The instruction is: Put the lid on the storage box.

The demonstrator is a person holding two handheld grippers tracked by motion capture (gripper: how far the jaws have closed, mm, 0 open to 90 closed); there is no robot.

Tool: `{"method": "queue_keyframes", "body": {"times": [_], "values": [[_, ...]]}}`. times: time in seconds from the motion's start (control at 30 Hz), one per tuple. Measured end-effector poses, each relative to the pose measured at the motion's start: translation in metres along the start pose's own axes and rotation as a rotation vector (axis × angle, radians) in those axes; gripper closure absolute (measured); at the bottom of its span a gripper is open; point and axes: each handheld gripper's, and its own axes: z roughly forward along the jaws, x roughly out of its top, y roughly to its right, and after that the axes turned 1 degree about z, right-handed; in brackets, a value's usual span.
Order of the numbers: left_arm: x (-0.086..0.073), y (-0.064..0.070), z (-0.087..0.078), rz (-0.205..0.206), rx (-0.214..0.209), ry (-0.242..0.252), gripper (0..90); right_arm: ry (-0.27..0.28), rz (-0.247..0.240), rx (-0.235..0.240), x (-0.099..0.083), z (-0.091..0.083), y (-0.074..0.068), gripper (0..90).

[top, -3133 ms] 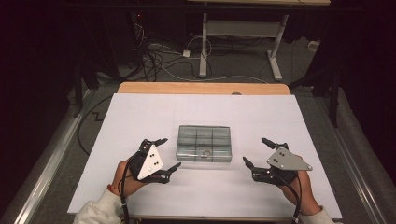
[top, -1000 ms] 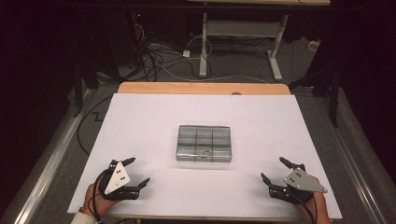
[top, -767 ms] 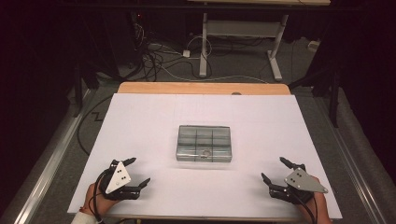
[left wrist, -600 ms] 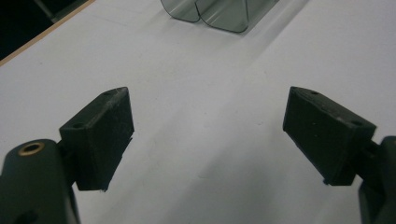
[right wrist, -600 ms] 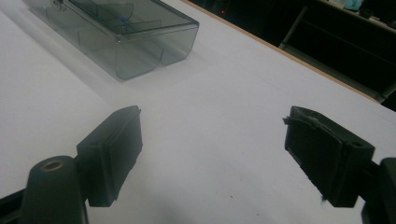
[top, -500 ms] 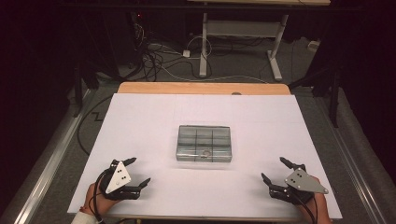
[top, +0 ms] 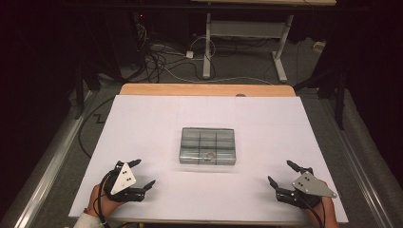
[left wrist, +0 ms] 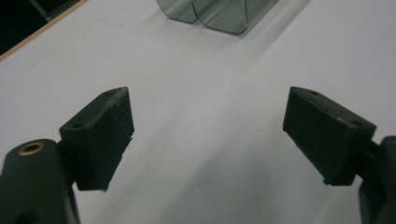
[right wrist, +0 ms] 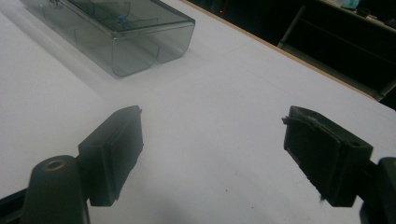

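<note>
A clear grey plastic compartment box (top: 207, 146) lies shut in the middle of the white table, with a small ring-like item in its near middle cell. Its near corner shows in the left gripper view (left wrist: 219, 16) and its side in the right gripper view (right wrist: 121, 32). My left gripper (top: 144, 173) rests near the front left edge, jaws wide apart and nothing between them (left wrist: 205, 135). My right gripper (top: 280, 172) sits near the front right edge, likewise open and holding nothing (right wrist: 212, 149). Both are well apart from the box.
The white sheet (top: 142, 128) covers the table, and a wooden strip (top: 204, 90) runs along the far edge. Beyond it lie floor cables (top: 161, 57) and a white desk frame (top: 247, 33). Metal rails (top: 43, 156) flank the table.
Since 3.1 s ago both grippers drew back from beside the box to the table's front corners. Over the last second nothing has moved.
</note>
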Motion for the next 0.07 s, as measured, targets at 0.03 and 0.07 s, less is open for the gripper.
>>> {"method": "queue_keyframes", "body": {"times": [0.03, 0.07], "values": [[-0.0001, -0.0003, -0.0002, -0.002, 0.001, 0.001, 15.9, -0.001, 0.007, 0.0, 0.0002, -0.0002, 0.0001, 19.8], [-0.0001, -0.0008, -0.0002, -0.006, 0.0, 0.002, 15.9, 0.0, 0.006, 0.002, 0.0004, -0.0001, 0.0004, 19.6]]}}
